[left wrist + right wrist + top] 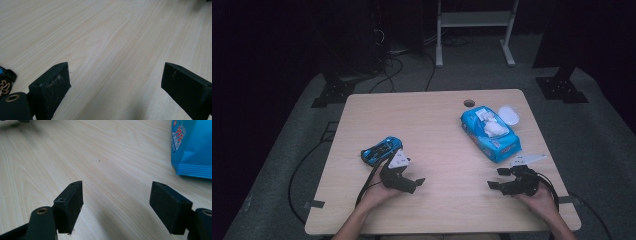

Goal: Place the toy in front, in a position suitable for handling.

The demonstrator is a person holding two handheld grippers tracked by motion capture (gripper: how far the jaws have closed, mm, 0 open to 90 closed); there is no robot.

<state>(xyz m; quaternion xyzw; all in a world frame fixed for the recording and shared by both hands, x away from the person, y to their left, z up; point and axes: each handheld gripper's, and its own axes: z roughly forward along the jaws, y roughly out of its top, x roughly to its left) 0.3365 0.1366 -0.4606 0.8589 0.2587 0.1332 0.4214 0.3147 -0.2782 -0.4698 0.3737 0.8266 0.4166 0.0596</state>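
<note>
Table (437, 130) of pale wood fills the high view, with a round hole (469, 103) near its far edge. Left gripper (412, 184) rests near the front left, jaws spread and empty, pointing toward the middle; a blue toy car (381, 150) lies just behind it, touching or nearly touching the gripper's grey plate — I cannot tell which. Right gripper (499, 178) sits near the front right, jaws likewise apart with nothing between them. Just beyond it lies a blue wipes pack (492, 135), its lid (509, 115) flipped open and a white wipe (492, 127) poking out. Bare wood separates the two grippers.

Left gripper view: the jaws stand wide over bare table, nothing held; the car (5, 80) peeks in at the left edge, beside the left jaw.

Right gripper view: the jaws are well apart and empty — the pack (192, 147) lies ahead at the upper right, clear of them.
</note>
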